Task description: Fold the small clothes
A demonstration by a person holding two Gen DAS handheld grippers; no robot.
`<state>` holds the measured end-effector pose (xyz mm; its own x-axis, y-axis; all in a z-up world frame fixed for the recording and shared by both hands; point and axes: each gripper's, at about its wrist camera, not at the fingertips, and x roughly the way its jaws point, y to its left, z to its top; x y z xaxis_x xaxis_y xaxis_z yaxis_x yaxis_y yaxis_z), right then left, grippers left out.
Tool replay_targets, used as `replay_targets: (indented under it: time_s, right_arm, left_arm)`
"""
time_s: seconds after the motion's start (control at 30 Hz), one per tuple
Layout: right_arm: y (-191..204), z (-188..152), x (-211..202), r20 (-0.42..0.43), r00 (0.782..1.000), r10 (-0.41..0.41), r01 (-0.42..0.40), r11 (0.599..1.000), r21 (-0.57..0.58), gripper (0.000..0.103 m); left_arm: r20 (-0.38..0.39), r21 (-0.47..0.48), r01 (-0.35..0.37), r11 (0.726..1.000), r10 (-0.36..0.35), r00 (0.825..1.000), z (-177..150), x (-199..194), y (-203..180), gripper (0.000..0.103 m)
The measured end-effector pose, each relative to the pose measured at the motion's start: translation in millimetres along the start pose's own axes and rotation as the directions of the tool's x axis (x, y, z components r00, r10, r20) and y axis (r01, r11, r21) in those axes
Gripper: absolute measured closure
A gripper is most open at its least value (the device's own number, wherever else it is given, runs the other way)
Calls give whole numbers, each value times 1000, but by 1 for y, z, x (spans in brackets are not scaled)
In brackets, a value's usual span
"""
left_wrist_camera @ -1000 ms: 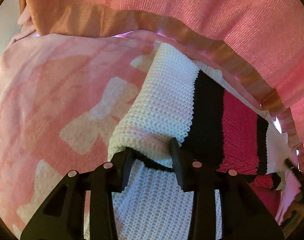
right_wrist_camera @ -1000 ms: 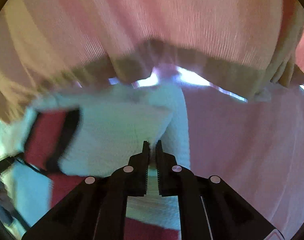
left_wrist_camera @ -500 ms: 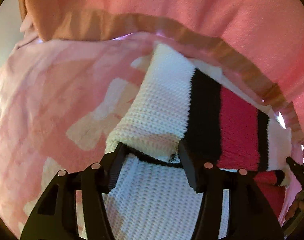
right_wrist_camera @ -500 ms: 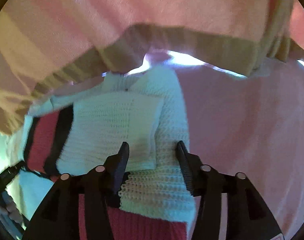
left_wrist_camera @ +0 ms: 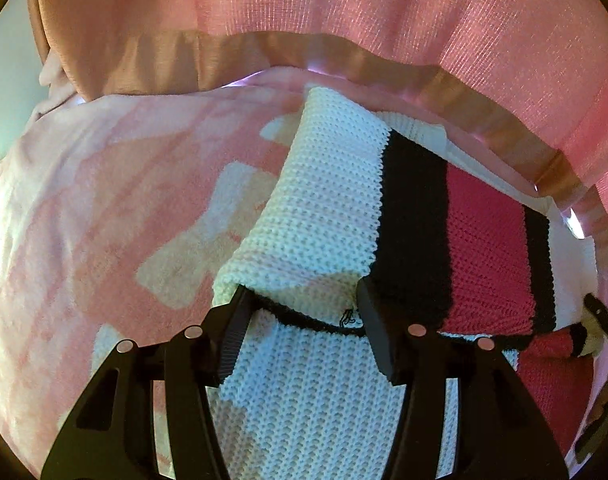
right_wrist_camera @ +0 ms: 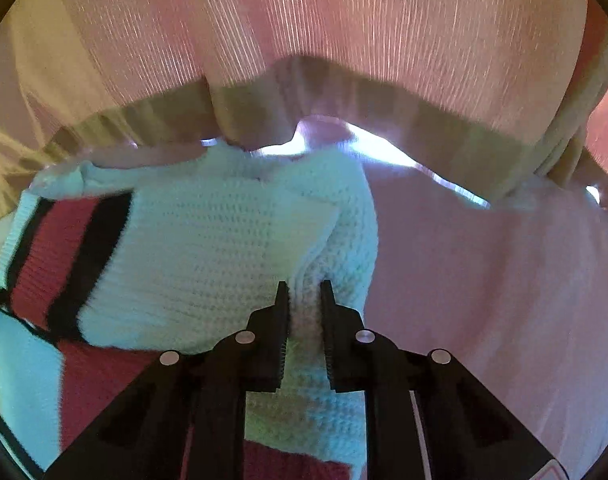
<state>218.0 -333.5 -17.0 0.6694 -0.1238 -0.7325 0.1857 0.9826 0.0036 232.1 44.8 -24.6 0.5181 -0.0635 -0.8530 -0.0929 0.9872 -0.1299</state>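
A small knitted sweater (left_wrist_camera: pixel 332 208), white with black and red stripes, lies partly folded on a pink patterned blanket (left_wrist_camera: pixel 103 208). My left gripper (left_wrist_camera: pixel 301 300) is open, its jaws astride the folded white edge with the black trim. In the right wrist view the same sweater (right_wrist_camera: pixel 207 256) lies on the blanket (right_wrist_camera: pixel 484 280). My right gripper (right_wrist_camera: pixel 304 292) is shut on a pinched ridge of the white knit at the sweater's right edge.
A pink curtain (left_wrist_camera: pixel 384 12) with a tan hem hangs close over the far side of the blanket; it also shows in the right wrist view (right_wrist_camera: pixel 344 32). The other gripper's black tip (left_wrist_camera: pixel 602 316) pokes in at the right edge.
The left gripper's jaws have opened wider around the folded edge. The right gripper was shut a second ago, opened, and has now shut again on the white knit.
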Motion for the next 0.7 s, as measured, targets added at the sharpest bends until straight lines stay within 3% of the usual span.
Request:
replay_targets:
  time_s: [0.1,0.2,0.27,0.37,0.47,0.5,0.6,0.7]
  right_arm:
    - [1,6,-11,34,999,18,-18,1000,14,89]
    - [-2,-5,13,-41,999,-3,4,1000,17,89]
    - [-1,-6,12,-31,1000,0,0,1000,17,89]
    - [-3,3,0,-19,1000,21,-21,999,35,83]
    - [-8,5,-26,49,995,-82,78,994,77,73]
    - [-6,7,-37,75,994,-82,76,994,76,73]
    - [41,18,-66,125,990,62,-60,998,-18,72]
    - [120,25,-60,49,970,237,-228,962,-150,58]
  left_arm:
    - [1,-1,-3,1000,3,1000,0,0,0,51]
    - [4,4,-3,1000,3,1000,0,-1,0,51]
    - [6,6,-3,1000,3,1000,-1,-3,0,51]
    - [8,-4,18,1000,-18,1000,0,-8,2,51]
    - [35,-22,82,996,-82,996,2,-23,8,51]
    - [47,-29,99,995,-98,994,3,-28,11,48]
    - [92,-19,44,999,-42,995,5,-34,18,42]
    - [51,-62,35,997,-32,998,6,-20,33,44]
